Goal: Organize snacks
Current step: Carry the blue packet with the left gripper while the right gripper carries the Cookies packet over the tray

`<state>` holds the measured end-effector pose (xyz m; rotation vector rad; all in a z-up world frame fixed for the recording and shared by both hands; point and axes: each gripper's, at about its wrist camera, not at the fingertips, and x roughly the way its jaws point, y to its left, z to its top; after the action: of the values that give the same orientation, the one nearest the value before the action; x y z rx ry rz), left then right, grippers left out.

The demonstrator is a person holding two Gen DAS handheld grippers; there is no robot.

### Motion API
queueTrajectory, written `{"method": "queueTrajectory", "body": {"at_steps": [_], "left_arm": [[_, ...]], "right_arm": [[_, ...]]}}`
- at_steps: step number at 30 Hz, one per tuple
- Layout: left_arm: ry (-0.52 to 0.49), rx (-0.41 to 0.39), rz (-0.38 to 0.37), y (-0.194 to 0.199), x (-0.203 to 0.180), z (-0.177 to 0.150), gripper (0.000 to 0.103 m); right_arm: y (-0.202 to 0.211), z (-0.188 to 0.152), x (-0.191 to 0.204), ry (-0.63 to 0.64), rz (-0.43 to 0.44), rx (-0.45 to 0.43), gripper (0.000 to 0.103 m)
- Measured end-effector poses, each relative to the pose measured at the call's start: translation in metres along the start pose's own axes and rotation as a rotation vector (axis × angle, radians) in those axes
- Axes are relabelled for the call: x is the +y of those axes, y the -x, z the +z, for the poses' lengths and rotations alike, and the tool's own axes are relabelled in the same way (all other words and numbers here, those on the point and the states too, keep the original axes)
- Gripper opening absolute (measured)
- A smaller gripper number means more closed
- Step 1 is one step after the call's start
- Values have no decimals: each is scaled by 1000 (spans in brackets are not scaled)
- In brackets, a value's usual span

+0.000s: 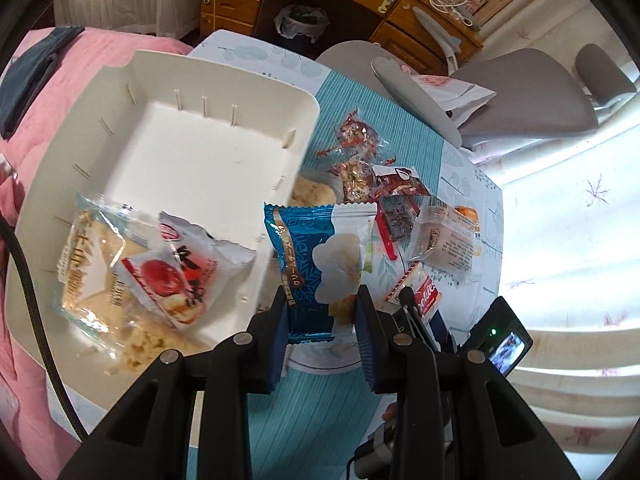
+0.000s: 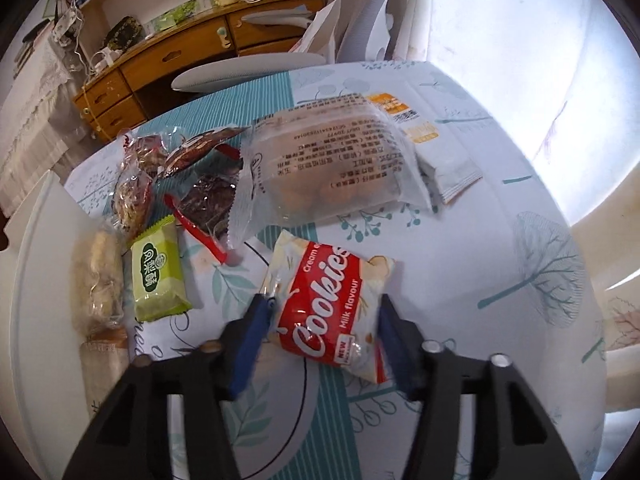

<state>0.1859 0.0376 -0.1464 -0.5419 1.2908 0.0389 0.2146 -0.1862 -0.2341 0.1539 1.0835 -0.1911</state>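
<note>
A: Two packets are in the tongs. The left gripper [image 1: 322, 312] pinches the blue cream-cheese packet [image 1: 320, 264] by its lower end, lifted just beside the white tray [image 1: 224, 76].

B: And the right?

A: The right gripper [image 2: 320, 320] straddles the red Cookies packet [image 2: 332, 304] on the table [image 2: 500, 208], pads at its edges — whether they press it yet, I cannot tell.

B: Handling?

A: Likely light, crinkly, slippery film with brittle contents — grip the sealed ends gently.
</note>
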Motion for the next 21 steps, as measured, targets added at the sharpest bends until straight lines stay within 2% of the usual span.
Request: {"method": "queueTrajectory", "body": {"at_steps": [6, 11, 21], "left_arm": [[-15, -8, -10, 16, 25, 2, 29], [-20, -11, 11, 27, 54, 6, 29], [-7, -2, 70, 28, 107, 12, 29]], "right_arm": [[7, -5, 7, -25, -15, 24, 51], [29, -15, 17, -81, 29, 34, 51], [88, -32, 54, -113, 217, -51, 51]]}}
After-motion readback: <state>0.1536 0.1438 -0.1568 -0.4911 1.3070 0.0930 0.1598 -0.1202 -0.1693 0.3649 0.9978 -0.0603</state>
